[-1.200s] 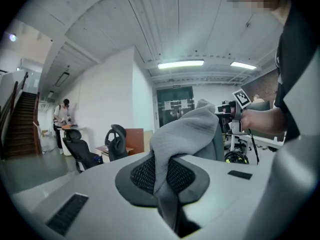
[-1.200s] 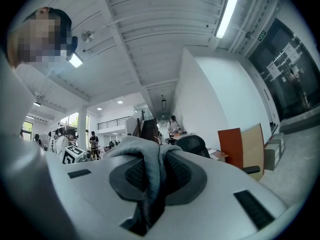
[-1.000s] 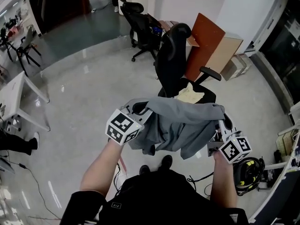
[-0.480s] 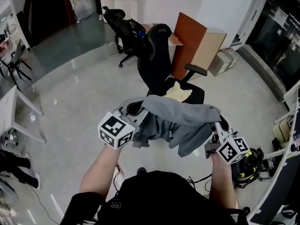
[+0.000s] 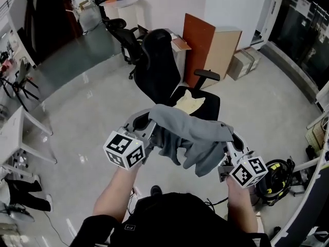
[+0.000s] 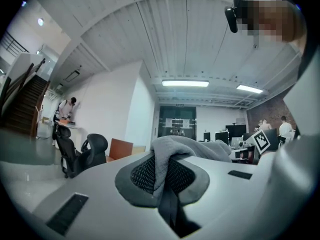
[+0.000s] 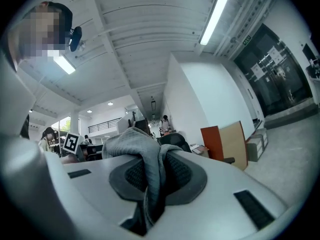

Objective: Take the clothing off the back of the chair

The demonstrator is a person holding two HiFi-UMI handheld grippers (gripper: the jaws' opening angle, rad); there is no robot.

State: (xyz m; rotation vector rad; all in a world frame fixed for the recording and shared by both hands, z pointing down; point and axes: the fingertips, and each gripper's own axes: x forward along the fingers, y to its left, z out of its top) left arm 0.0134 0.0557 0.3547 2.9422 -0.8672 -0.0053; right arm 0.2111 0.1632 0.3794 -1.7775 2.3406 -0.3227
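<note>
A grey garment hangs stretched between my two grippers, clear of the black office chair that stands behind it. My left gripper is shut on one end of the cloth; in the left gripper view the grey fabric is pinched between the black pads. The other end is held by my right gripper, also shut, with a fold of garment squeezed between its pads. A cream cushion lies on the chair's seat.
A second black chair stands farther back. Brown and tan boards lean against the wall behind the chair, with cardboard boxes beside them. A white desk is at the left. A black and yellow device lies on the floor at right.
Both grippers have drawn back from the chair with the garment held between them; the chair now stands farther off and the left gripper sits a little higher.
</note>
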